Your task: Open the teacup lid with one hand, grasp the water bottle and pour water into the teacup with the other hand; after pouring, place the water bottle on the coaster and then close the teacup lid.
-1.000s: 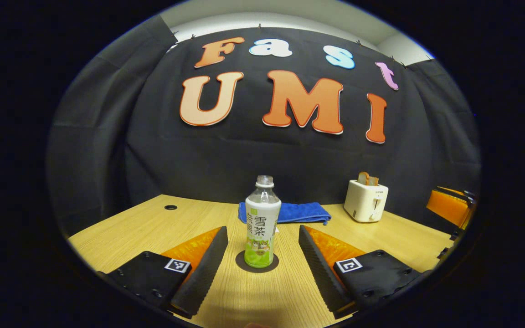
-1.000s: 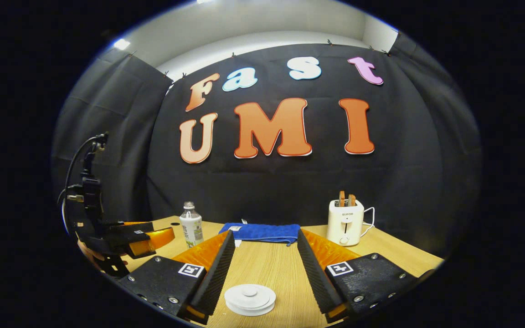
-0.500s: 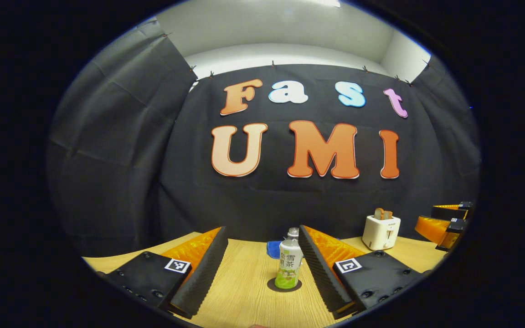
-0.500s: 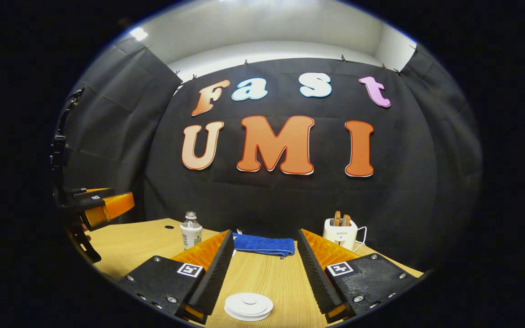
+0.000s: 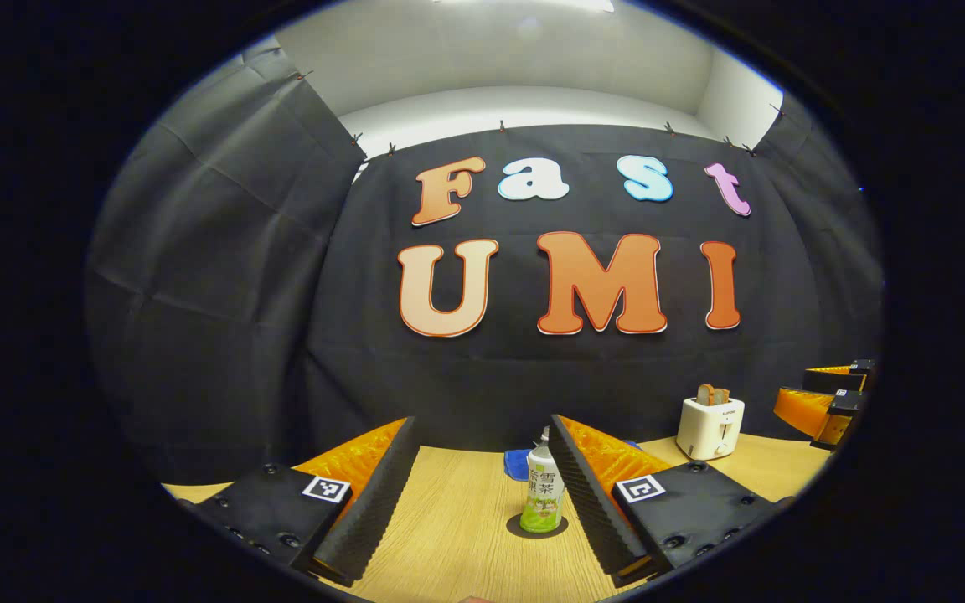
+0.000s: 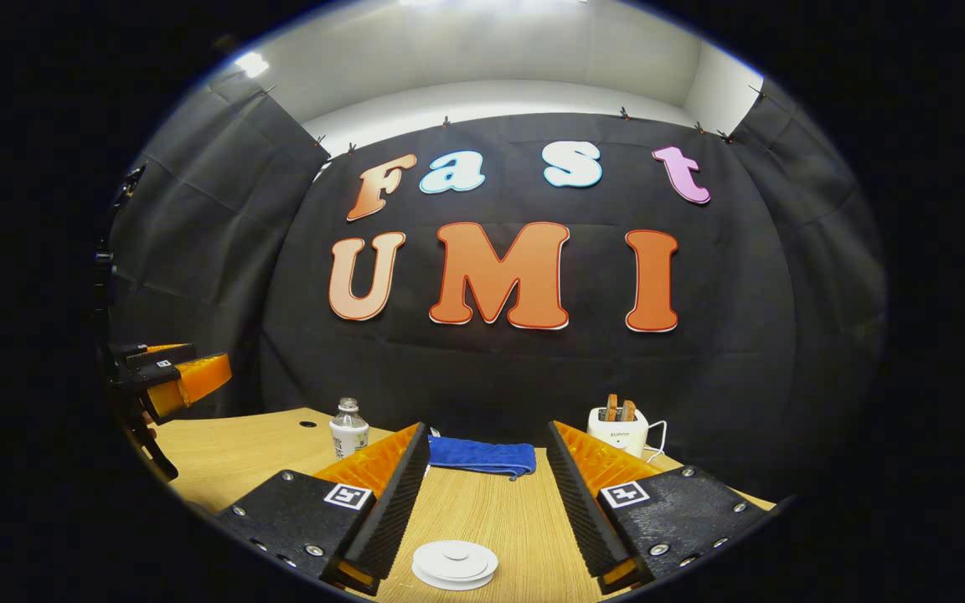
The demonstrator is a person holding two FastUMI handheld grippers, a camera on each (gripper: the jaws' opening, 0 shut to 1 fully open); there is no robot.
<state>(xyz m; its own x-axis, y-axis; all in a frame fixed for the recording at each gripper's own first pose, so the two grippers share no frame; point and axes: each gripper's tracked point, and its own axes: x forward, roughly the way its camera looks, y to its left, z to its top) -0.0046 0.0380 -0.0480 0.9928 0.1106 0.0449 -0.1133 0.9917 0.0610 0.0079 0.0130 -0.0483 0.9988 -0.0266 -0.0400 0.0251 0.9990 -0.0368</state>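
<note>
A: Where do we stand? Our right gripper [image 6: 482,511] is spread wide and empty, and the teacup lid [image 6: 455,563] lies white and flat on the counter [image 6: 499,511] between its fingers.

B: Our left gripper [image 5: 482,486] is wide open and empty too. Beyond it the water bottle [image 5: 543,496] stands upright on its dark coaster [image 5: 537,527].

A: So we judge the pouring and bottle placement finished; whether the lid sits on the cup, we cannot tell.

Water bottle [image 5: 542,497] upright on dark coaster [image 5: 557,528], between spread left claw [image 5: 482,435] fingers.
</note>
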